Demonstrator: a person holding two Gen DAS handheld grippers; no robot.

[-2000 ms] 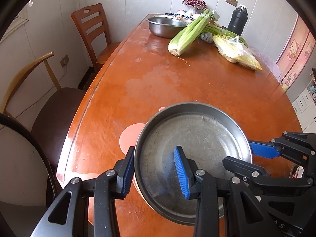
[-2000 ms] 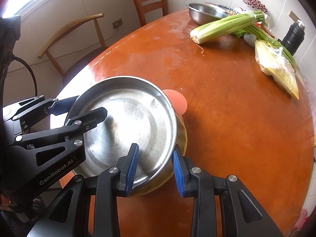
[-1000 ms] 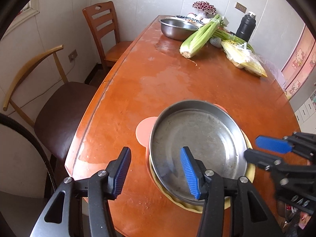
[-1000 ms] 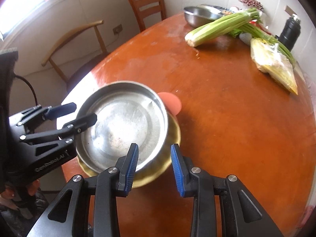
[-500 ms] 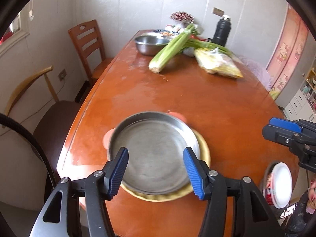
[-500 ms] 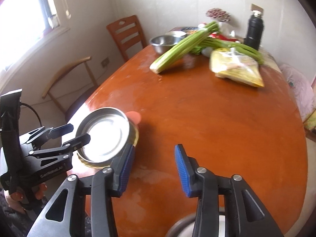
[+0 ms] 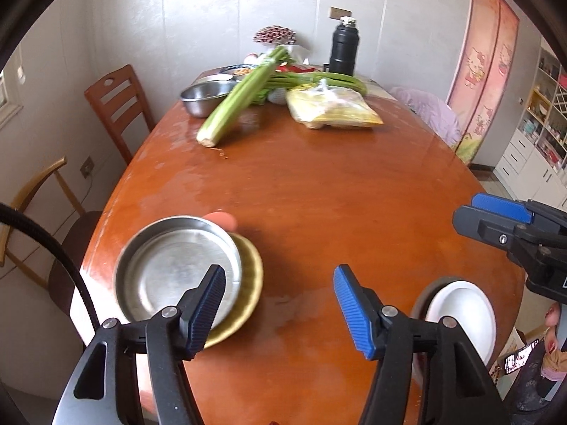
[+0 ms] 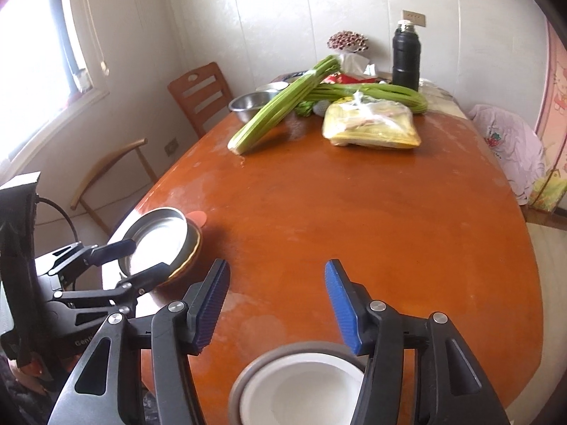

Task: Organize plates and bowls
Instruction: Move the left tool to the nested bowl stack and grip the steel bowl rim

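The steel plate sits at the left end of the counter, nested on a yellow plate whose rim shows on the right side. A pink plate edge shows from under the far side of the stack. In the right wrist view the same stack lies close to the counter's left edge.

The left claw hovers above the counter with its jaws spread wide, holding nothing. Its left pad overlaps the steel plate's near rim in the picture; contact cannot be confirmed.

At the far end of the counter lie a steel bowl, a celery bunch, a yellow bag and a black flask.

The right claw is also spread wide and holds nothing. Directly below it, at the near right edge of the counter, stands a white bowl with a grey outer rim. The left wrist view shows this bowl beside the right claw's body, well apart from the plate stack.
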